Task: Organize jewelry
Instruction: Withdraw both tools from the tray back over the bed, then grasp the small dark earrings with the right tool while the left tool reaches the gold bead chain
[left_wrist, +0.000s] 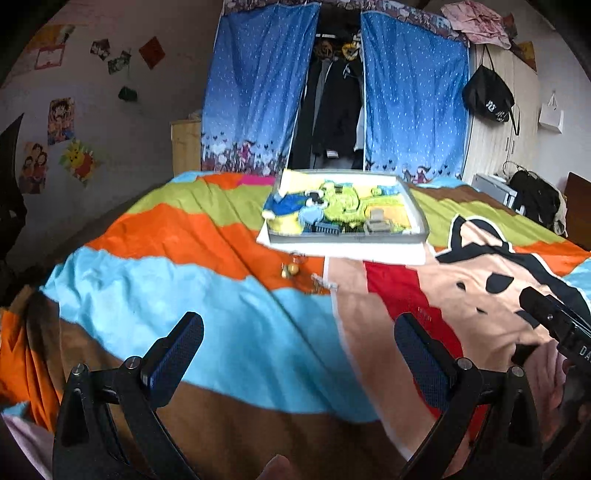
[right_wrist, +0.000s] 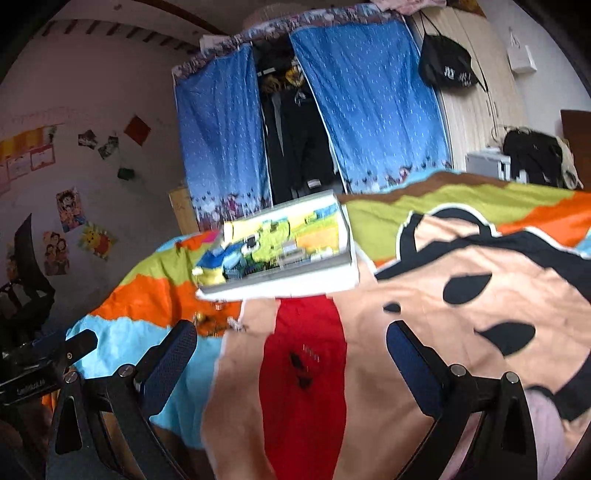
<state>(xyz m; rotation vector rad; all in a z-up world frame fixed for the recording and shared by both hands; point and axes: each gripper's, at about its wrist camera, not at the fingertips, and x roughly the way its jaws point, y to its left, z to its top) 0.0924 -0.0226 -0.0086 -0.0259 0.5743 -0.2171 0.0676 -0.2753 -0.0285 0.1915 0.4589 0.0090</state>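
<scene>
Both the left gripper (left_wrist: 299, 358) and right gripper (right_wrist: 291, 362) are hovering wide open, empty. Small gold-toned jewelry pieces (left_wrist: 291, 269) are lying on the striped bedspread (left_wrist: 155, 280), just before the shallow grey tray (left_wrist: 347, 238) (blurred). Approach low, pinching one piece only.

Both grippers are held low and pointed forward, neither touching anything. The left gripper (left_wrist: 299, 354) has its jaws spread wide, with nothing between them; its blue-padded fingers (left_wrist: 181, 354) angle outward from black linkage arms. The right gripper (right_wrist: 291, 363) likewise stands with jaws wide apart and empty, and this view is tilted, rolled somewhat to one side. In the left wrist view, the right gripper's black body shows at the right edge, with the person's hand (left_wrist: 557, 384) under it. In the right wrist view, the left gripper's body shows at the left edge, just beside.
</scene>
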